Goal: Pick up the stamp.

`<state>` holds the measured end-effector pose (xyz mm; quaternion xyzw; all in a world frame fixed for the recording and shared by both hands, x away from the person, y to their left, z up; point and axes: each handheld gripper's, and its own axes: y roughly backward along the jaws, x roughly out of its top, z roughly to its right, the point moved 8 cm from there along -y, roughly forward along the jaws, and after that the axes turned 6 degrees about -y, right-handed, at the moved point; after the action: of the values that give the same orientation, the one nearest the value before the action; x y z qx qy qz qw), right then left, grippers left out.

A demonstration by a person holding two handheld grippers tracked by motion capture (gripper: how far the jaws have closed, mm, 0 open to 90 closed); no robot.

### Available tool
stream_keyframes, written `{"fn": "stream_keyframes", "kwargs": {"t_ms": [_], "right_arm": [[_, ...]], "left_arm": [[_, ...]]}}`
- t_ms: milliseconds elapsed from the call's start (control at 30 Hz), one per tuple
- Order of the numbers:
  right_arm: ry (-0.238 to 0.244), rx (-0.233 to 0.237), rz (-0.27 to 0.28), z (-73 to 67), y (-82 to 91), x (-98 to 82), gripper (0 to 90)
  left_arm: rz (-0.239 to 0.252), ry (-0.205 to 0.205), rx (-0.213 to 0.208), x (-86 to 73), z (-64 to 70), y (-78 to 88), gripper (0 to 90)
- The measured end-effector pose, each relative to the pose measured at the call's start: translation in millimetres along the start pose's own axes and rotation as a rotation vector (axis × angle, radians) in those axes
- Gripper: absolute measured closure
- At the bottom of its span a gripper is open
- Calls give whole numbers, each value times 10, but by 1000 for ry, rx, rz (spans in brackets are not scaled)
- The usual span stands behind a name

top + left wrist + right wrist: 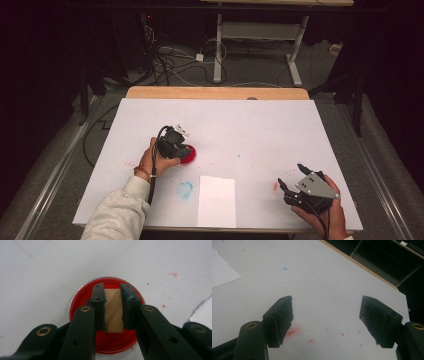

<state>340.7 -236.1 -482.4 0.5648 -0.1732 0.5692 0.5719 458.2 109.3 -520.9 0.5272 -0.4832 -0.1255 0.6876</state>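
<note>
I have the left gripper (113, 306) pointing down into the red dish (82, 300), its two jaws clamped on a small tan block (113, 312) that sits squarely between the pads over the red paint; from the high view the dish (191, 155) lies left of the table's middle, just beyond the white paper sheet (216, 201). I cannot tell whether the block's underside touches the paint or hovers just above it, and that is my first worry: press too deep and I load too much paint, which would drip across the white table cover (260, 130) on the way to the sheet. The dish is shallow and looks light, so if I pull away at an angle the block could drag its rim and slide or tip it, spilling red. The grip is on the block's sides alone, and paint creeping up to the pads could make it slip or twist. My right gripper (325, 320) rests near the right front of the table with its jaws wide apart and empty, above old red smears (293, 332); it is well apart from the sheet, so nothing steadies the paper if the wet block tugs at it
</note>
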Motion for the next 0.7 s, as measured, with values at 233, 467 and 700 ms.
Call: {"fn": "stream_keyframes", "kwargs": {"t_ms": [233, 467, 700], "right_arm": [[0, 0, 0, -1, 0, 0, 275], [0, 0, 0, 0, 2, 0, 275], [1, 1, 1, -5, 1, 2, 274]], "left_arm": [[-8, -12, 15, -1, 11, -1, 734], [14, 4, -7, -14, -3, -5, 735], [15, -1, -7, -16, -1, -9, 735]]}}
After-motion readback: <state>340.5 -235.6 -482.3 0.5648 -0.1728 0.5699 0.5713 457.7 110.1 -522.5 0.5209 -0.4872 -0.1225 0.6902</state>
